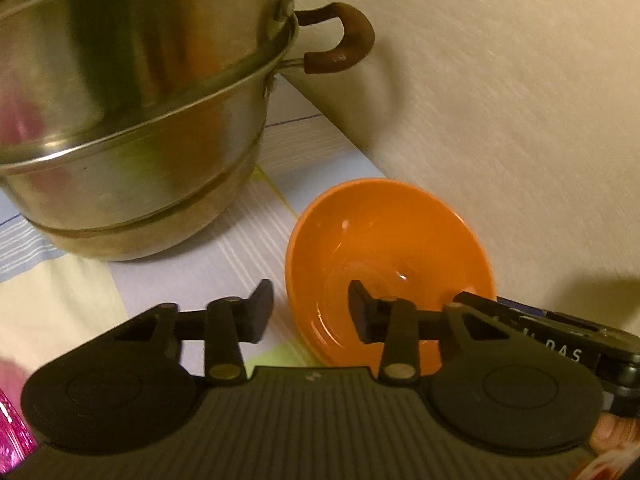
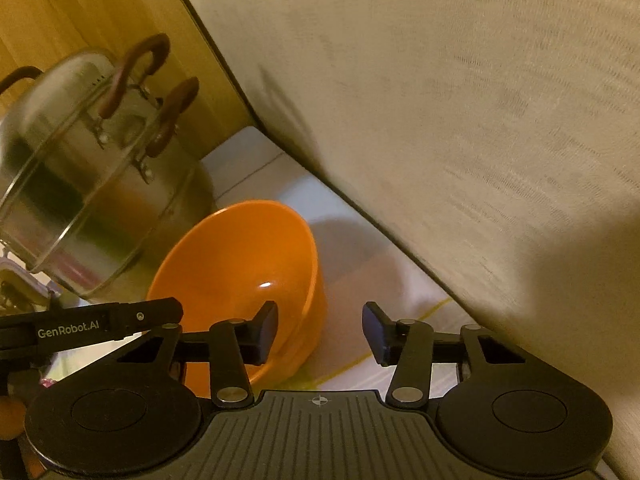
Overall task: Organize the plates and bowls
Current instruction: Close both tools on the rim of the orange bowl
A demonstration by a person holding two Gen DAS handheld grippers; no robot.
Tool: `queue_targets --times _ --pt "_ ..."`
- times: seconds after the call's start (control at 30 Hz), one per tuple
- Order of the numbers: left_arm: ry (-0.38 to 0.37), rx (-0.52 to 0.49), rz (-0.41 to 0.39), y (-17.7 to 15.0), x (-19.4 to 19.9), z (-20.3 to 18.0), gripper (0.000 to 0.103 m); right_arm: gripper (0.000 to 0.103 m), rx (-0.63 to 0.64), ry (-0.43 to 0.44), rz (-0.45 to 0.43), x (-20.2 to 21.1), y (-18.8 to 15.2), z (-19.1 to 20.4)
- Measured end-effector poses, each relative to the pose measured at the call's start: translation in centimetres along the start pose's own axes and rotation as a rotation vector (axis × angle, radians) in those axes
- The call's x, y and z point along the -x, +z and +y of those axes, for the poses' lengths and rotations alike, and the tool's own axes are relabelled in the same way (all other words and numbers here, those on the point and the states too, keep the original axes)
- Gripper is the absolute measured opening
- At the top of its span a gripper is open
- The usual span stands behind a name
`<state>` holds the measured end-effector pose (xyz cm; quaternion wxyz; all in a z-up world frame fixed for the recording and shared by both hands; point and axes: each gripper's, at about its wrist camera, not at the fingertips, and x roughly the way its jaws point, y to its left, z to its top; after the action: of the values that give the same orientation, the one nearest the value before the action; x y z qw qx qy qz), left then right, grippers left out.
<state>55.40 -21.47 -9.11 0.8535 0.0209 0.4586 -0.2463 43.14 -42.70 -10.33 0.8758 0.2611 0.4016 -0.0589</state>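
Both grippers straddle opposite sides of the orange bowl's rim. Nearest the left wrist camera, the left gripper (image 1: 310, 312) has one finger outside the orange bowl (image 1: 384, 248) and the other inside it, with the near wall of the bowl in the gap between them. Its jaws stand partly apart, and the pads do not visibly press on the wall. At the lower right of that view, part of the right gripper's black body crosses just past the bowl's rim.

From the right wrist camera, the right gripper (image 2: 320, 330) is placed the same way: its left finger sits inside the bowl (image 2: 240, 264), its right finger hangs outside over the cloth, and the rim passes between them. These jaws are also partly apart, with a clear gap on the outer side. A black bar of the left gripper reaches in from the left edge.

That bowl sits upright and empty on a pale tablecloth (image 1: 224, 256) with blue, white and yellow blocks, close to a beige wall (image 1: 500, 100) on its right.

Just beyond the bowl, on the same cloth, stands a tall stacked steel steamer pot (image 1: 120, 120) with brown side handles. It is near the bowl but apart from it. The right wrist view shows a glass lid on top.
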Motion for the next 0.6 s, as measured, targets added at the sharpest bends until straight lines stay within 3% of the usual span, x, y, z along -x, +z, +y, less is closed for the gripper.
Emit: queue_targets --times 0.37,0.6 --pt "0.020 -0.020 0.037 0.1 -1.5 0.3 0.014 0.024 0.027 0.005 0.019 -1.8 0.1 0.8" --pt "0.027 -0.017 0.040 0.1 -1.1 0.0 0.008 0.022 0.032 -0.005 0.018 -1.8 0.0 1.0"
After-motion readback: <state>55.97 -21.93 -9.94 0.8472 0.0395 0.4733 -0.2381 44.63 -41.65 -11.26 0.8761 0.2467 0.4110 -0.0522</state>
